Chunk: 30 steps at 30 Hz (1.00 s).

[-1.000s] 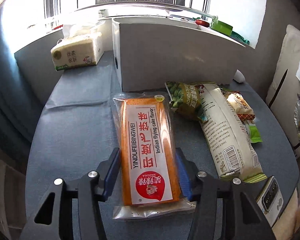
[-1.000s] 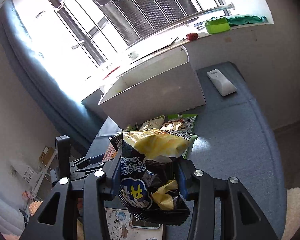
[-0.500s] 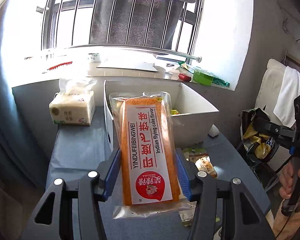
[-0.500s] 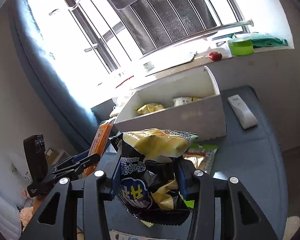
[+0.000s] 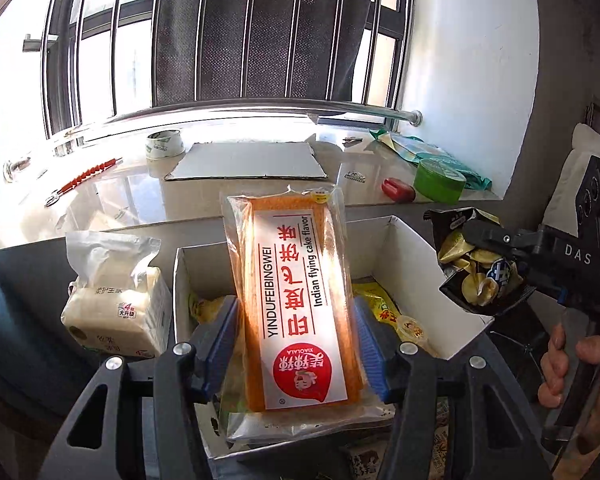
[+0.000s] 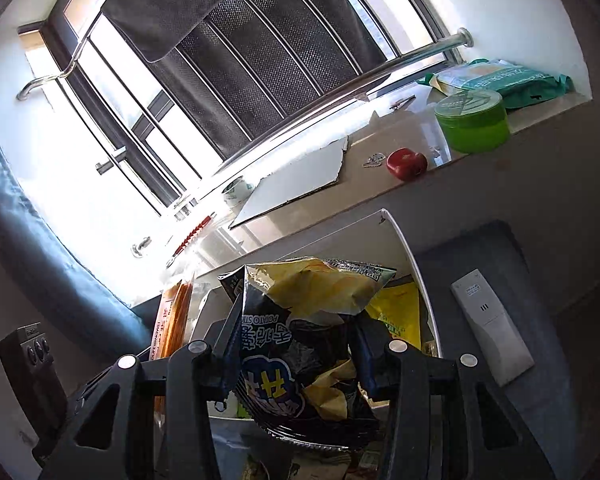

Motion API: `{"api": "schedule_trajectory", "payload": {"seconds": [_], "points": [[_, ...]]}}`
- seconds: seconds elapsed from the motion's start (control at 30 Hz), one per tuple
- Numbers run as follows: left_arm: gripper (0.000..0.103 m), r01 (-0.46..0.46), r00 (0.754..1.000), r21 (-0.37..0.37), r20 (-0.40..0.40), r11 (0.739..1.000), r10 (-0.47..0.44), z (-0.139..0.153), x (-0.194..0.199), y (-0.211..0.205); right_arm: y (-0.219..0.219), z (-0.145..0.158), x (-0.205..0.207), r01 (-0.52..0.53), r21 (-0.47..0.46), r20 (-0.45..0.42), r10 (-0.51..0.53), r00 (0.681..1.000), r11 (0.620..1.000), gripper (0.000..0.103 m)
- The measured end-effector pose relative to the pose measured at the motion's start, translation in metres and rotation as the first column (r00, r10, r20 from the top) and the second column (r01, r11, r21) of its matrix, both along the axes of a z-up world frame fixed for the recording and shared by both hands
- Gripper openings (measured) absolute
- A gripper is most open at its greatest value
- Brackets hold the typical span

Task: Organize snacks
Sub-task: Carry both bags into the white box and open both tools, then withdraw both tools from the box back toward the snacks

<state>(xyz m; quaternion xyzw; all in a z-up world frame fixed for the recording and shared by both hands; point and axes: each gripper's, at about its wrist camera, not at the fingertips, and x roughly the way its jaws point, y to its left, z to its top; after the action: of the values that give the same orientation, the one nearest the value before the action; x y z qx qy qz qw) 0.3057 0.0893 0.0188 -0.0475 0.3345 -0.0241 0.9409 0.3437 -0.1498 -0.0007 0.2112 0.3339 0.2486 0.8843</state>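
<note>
Both snacks up over the white box [image 5: 400,264], ready to drop!

The left gripper [image 5: 296,344] clamps the long orange cake pack [image 5: 296,300] above the box's middle; the right gripper [image 6: 296,356] pinches the crumpled chip bag [image 6: 300,344] over the right end. Risk: the long pack could catch the far wall and tip out, and the two grippers could bump.

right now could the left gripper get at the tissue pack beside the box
Probably not: the left gripper is shut on the orange cake pack above the white box. The tissue pack itself sits unblocked.
</note>
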Motion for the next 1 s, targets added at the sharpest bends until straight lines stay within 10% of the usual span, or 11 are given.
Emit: {"api": "schedule_trajectory", "payload": {"seconds": [0.03, 0.13, 0.63, 1.0], "points": [[0.099, -0.018, 0.999, -0.006, -0.030, 1.000, 0.018, -0.004, 0.008, 0.003, -0.001, -0.001, 0.007, 0.004, 0.006, -0.003, -0.004, 1.000, 1.000, 0.058], [0.103, -0.090, 0.996, -0.016, -0.020, 0.996, 0.090, -0.009, 0.000, 0.010, -0.001, -0.003, 0.017, 0.000, 0.014, -0.019, 0.001, 1.000, 1.000, 0.103], [0.103, -0.077, 0.993, -0.016, 0.092, 0.997, 0.078, 0.014, -0.106, -0.006, -0.001, 0.020, -0.078, -0.080, -0.058, 0.141, 0.088, 0.986, 0.995, 0.103], [0.103, -0.022, 0.995, -0.107, 0.091, 0.994, 0.032, -0.036, -0.216, -0.034, -0.033, -0.033, -0.190, -0.161, -0.116, 0.141, 0.176, 0.974, 0.980, 0.103]]}}
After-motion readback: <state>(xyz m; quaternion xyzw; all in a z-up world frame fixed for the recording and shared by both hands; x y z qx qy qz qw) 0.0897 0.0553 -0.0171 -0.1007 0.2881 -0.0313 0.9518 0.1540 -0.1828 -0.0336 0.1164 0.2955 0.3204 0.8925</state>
